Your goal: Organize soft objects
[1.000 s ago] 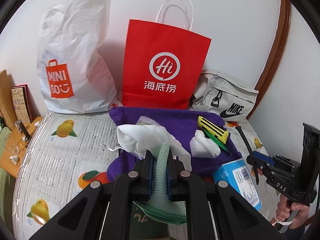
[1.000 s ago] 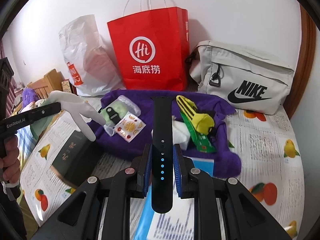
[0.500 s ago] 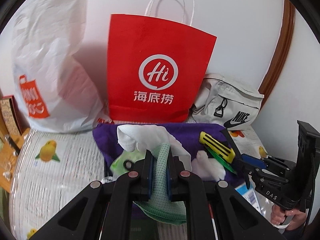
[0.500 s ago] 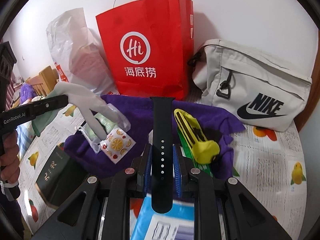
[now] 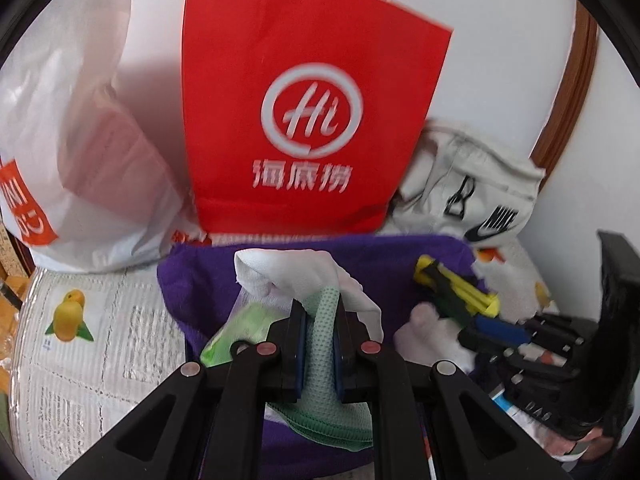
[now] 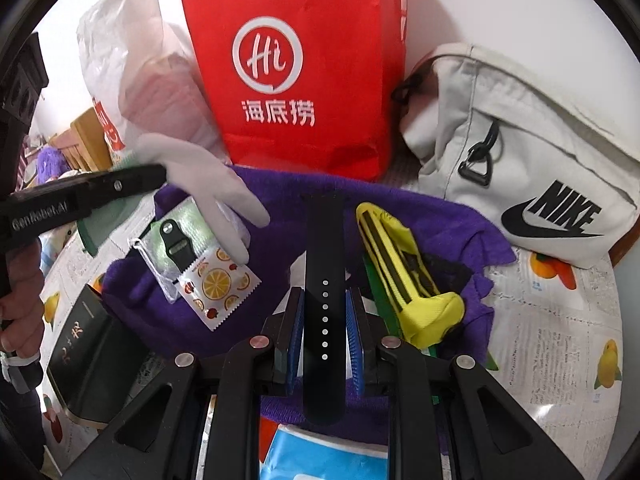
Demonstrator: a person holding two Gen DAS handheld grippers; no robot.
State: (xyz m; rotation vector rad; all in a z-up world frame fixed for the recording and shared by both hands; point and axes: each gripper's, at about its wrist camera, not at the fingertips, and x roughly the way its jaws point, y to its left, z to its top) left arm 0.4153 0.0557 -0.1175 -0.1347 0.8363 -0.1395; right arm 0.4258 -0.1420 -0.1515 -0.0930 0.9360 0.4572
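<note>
So your left gripper [image 5: 319, 330] is clamped on the green waffle cloth [image 5: 326, 364] plus a white glove [image 5: 308, 276], your right gripper [image 6: 324, 336] pinches the black watch strap [image 6: 324, 292], both lifted over the purple towel [image 6: 280, 216], probably headed for the red Haidilao bag [image 6: 296, 60].

Wall: we see a plain white wall [image 5: 500, 32] behind everything — smooth and evenly lit.
Trim: we note a curved brown wooden frame [image 5: 576, 80] along the wall at the right.
Surface: we find a white quilted cover [image 6: 560, 312] printed with oranges and yellow fruit.
Furniture: we make out light wooden furniture [image 6: 86, 140] at the far left — partly hidden, its kind unclear.
Light: we see soft daylight with faint shadows.
</note>
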